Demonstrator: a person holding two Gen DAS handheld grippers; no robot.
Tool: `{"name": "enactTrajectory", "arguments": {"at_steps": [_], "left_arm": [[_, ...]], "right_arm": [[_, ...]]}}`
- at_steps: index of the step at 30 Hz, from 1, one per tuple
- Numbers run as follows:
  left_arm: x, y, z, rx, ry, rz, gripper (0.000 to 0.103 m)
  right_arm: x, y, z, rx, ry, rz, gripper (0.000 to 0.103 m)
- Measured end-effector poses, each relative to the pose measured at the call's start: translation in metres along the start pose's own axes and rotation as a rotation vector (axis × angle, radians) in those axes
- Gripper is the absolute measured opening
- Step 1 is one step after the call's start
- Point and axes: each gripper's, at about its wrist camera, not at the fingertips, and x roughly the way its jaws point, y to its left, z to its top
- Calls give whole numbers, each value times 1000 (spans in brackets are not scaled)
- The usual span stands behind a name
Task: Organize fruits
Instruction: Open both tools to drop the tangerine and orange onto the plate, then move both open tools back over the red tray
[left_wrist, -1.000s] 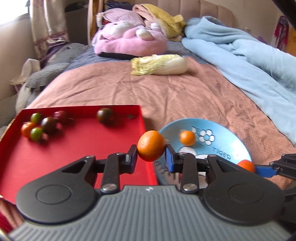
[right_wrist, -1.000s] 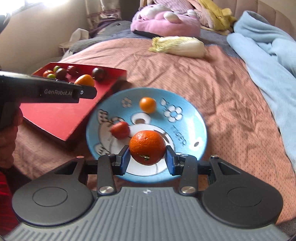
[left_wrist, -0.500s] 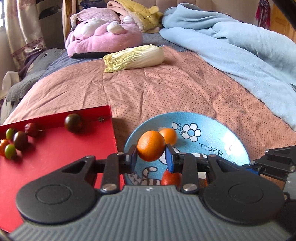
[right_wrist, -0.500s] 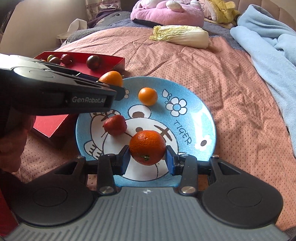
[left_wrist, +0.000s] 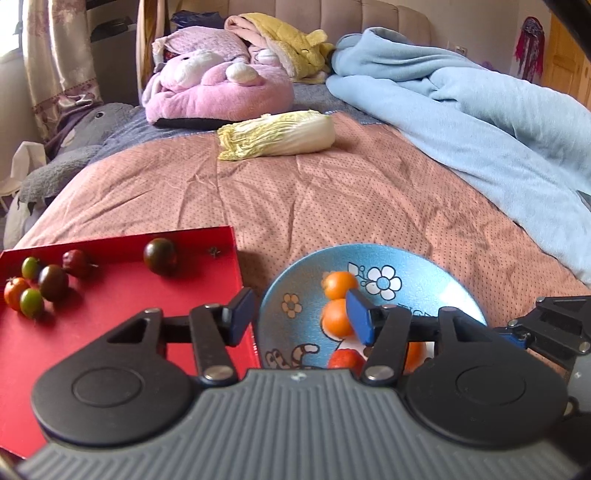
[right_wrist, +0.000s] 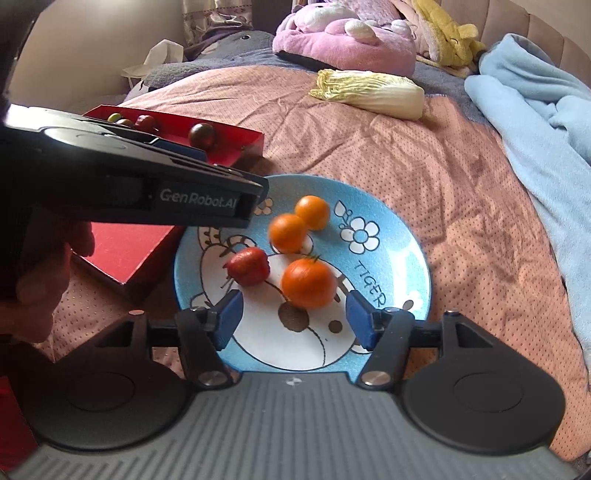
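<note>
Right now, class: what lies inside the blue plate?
The blue plate holds three oranges and one red fruit. The left gripper covers the plate's far-left rim.

My left gripper (right_wrist: 255, 199) hangs over the near-left rim of the blue plate (right_wrist: 413, 258), blocking entry from that side, and the red tray (right_wrist: 125, 251) butts against the plate there too. On the plate, three oranges (right_wrist: 308, 282) and a strawberry (right_wrist: 248, 266) crowd the middle and far-left, so the bare patches are the near white part between my right jaws, which are opening with nothing pressed between them, and the right half by the flower print. Beyond the plate the pink bedspread (left_wrist: 332, 199) is open up to the cabbage (left_wrist: 277, 134), with the blue blanket (left_wrist: 498, 122) bunched along the right edge.
</note>
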Motion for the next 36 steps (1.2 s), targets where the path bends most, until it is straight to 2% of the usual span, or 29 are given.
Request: {"name": "enactTrajectory", "arguments": {"at_steps": [4,21,25,36], "left_arm": [[-6,3,0,-10,-12,6,58],[-23,27,-1,-79,-39,83,58],[-26,36,-2,-95,-40,106,58],[-33,62,-10,-127,-48,157,58]], "right_arm": [[-5,5,0,-12,0,4,72],[-16,6,-5,21,-35,48,72],[-15,9,-5,22,-41,57,83],[-11,22,3,15,-58,80,83]]}}
